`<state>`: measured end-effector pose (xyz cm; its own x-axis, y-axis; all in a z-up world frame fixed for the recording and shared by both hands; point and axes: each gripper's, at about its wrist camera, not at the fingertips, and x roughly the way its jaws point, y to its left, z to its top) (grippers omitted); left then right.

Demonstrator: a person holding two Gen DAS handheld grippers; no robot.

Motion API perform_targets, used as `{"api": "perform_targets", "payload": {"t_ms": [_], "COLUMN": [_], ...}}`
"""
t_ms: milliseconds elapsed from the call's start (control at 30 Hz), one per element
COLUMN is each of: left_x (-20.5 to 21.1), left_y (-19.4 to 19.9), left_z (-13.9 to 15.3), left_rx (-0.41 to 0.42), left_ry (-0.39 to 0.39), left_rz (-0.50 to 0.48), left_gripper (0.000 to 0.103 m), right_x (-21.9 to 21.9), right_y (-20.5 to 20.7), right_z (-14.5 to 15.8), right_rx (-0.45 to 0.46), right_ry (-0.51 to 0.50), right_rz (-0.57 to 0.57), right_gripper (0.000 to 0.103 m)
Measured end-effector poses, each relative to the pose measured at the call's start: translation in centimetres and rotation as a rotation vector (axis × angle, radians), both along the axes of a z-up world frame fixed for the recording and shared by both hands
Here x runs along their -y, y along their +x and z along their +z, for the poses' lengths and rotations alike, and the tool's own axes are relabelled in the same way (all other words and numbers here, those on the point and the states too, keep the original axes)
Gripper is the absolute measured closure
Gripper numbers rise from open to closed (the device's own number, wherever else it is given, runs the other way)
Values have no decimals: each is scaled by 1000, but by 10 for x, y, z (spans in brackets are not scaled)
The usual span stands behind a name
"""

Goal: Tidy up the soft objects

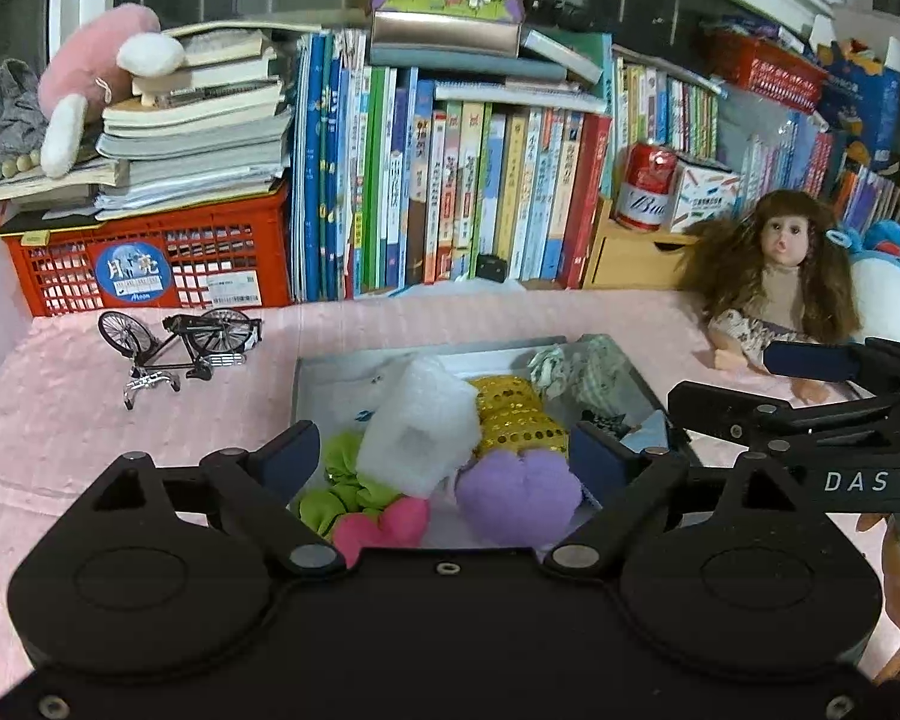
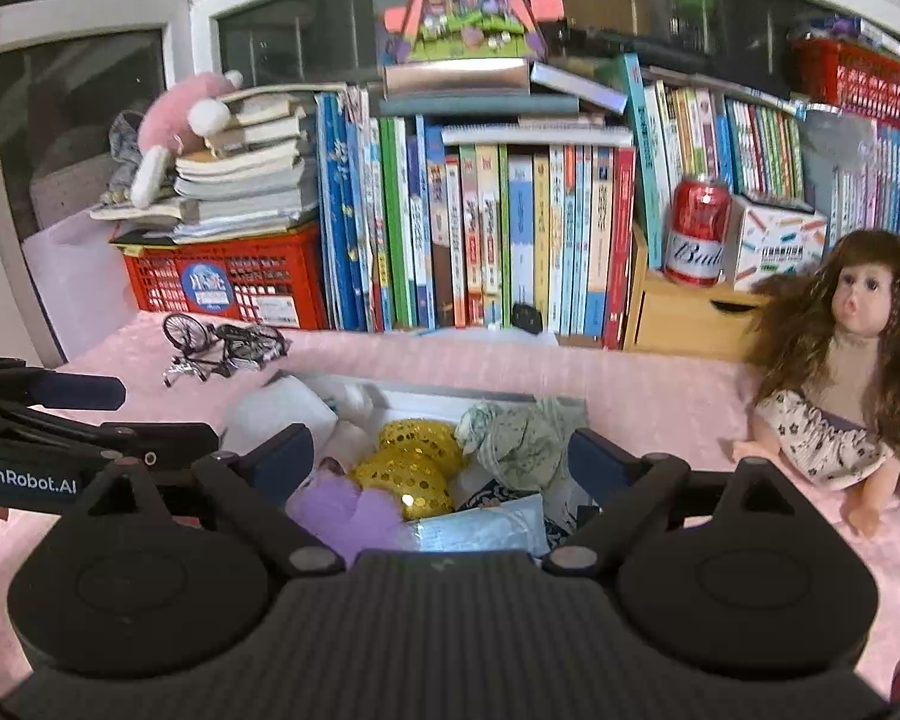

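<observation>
Shallow white tray [image 1: 330, 384] on the pink quilted desk cover [image 1: 60, 420], centre foreground, holding the soft items:
- white bubble-wrap bundle [image 1: 417, 432], middle of the tray, partly over its neighbours;
- gold sequinned cushion [image 1: 519, 414], just right of the bubble wrap;
- purple plush piece [image 1: 519, 495], near edge, in front of the gold cushion;
- lime-green fabric scrunchie [image 1: 336, 480], left side;
- hot-pink plush piece [image 1: 378, 525], near-left corner, touching the green one;
- pale green patterned cloth [image 1: 576, 369], crumpled, far-right corner;
- light blue face mask in a clear wrapper [image 2: 486, 525], near-right part, beside a dark patterned fabric [image 2: 492, 492].

Left tool [image 1: 444, 456]: jaws spread wide, nothing clamped; it hangs above the near half of the tray, and the soft items show between its fingers from above.
Right tool [image 2: 441, 456]: jaws likewise apart, nothing between the pads; above the right half of the tray, just beside the left tool.

On the desk outside the tray:
- black miniature model bicycle [image 1: 180, 342], lying to the left, apart from the tray;
- long brown-haired doll in a floral dress [image 1: 768, 282], seated to the right against a blue and white plush toy [image 1: 888, 282].

Background:
- row of upright children's books [image 1: 450, 192];
- red plastic crate [image 1: 150, 264] under stacked books;
- pink and white plush toy [image 1: 96, 78] on that stack;
- red drink can [image 1: 645, 186] on a small wooden drawer box [image 1: 630, 258].
</observation>
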<state>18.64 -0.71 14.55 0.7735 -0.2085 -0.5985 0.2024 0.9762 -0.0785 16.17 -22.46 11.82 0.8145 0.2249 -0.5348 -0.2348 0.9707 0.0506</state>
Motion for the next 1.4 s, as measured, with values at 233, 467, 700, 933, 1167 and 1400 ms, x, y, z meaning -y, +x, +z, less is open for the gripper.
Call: {"api": "perform_targets", "payload": {"t_ms": [233, 467, 700, 933, 1167, 1400], "left_x": [-6, -8, -7, -10, -12, -16], "left_y": [-30, -62, -89, -109, -129, -156], "left_z": [6, 5, -2, -18, -33, -46], "left_rx": [51, 103, 154, 149, 162, 204], "left_ry": [-34, -39, -27, -56, -51, -47], "left_rz": [-9, -13, -8, 21, 46, 101], "left_gripper": [11, 9, 7, 6, 6, 5], "right_x": [-3, -10, -9, -9, -9, -11], "right_y": [-34, -68, -91, -113, -129, -152], "right_z": [10, 12, 4, -8, -21, -39], "right_rx": [90, 172, 209, 257, 284, 310], "right_ry": [3, -34, -27, -41, -44, -52], "right_rz": [29, 38, 29, -4, -25, -58], "right_gripper": [2, 0, 0, 0, 0, 0]}}
